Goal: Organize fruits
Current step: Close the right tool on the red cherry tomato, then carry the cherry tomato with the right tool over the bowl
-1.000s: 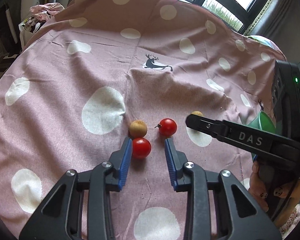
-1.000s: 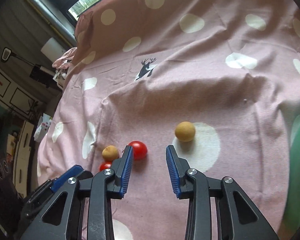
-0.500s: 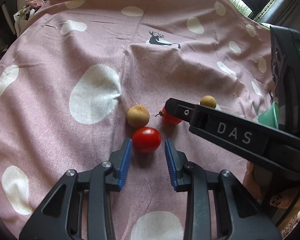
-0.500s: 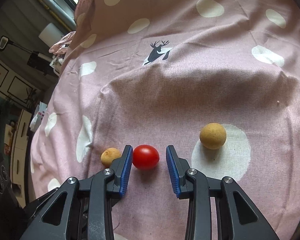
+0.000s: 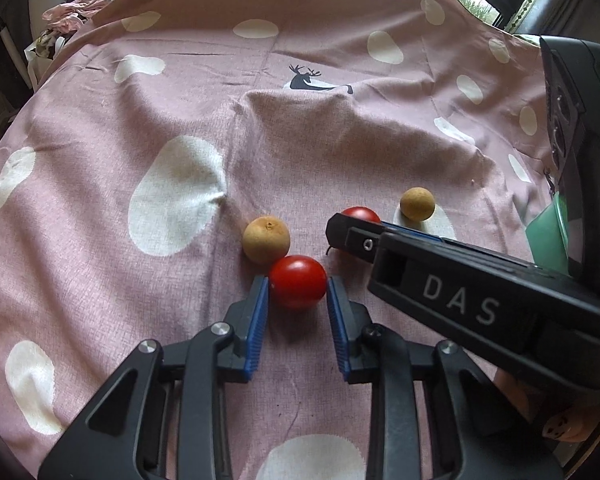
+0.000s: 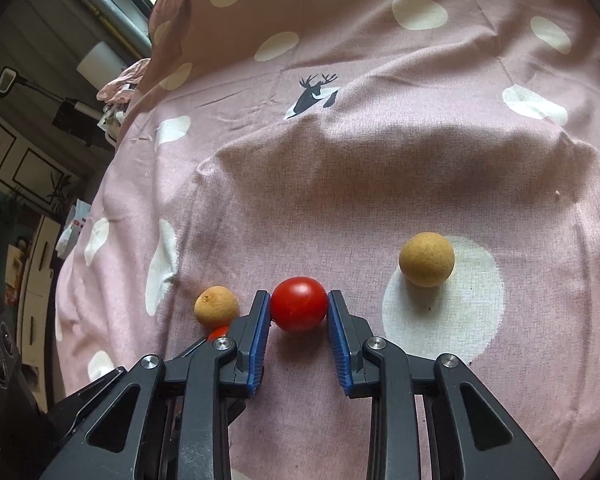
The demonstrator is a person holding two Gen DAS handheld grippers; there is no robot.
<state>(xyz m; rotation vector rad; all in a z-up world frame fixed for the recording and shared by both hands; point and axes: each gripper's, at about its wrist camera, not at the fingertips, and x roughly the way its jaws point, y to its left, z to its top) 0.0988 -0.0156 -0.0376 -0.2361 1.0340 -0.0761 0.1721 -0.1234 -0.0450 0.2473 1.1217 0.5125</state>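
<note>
Two red tomatoes and two round tan fruits lie on a pink spotted cloth point(image 5: 340, 140). In the left wrist view my left gripper point(image 5: 297, 278) is closing, its blue pads touching both sides of the near tomato point(image 5: 300, 290). One tan fruit point(image 5: 266, 239) sits just behind it. My right gripper is closing too, its black finger point(image 5: 460, 300) crossing over the far tomato point(image 5: 360, 213). In the right wrist view my right gripper point(image 6: 299, 294) has that tomato point(image 6: 298, 312) pressed between its pads. The second tan fruit point(image 6: 426, 265) lies apart to the right.
A green container point(image 5: 548, 232) shows at the right edge, partly behind the right gripper's body. The cloth rises in a fold point(image 6: 380, 152) behind the fruits. Crumpled fabric point(image 5: 72, 4) and furniture lie beyond the far left edge.
Both grippers came down and forward over the cloth. Each tomato now sits between the pads, and both pairs of jaws have narrowed onto them.
</note>
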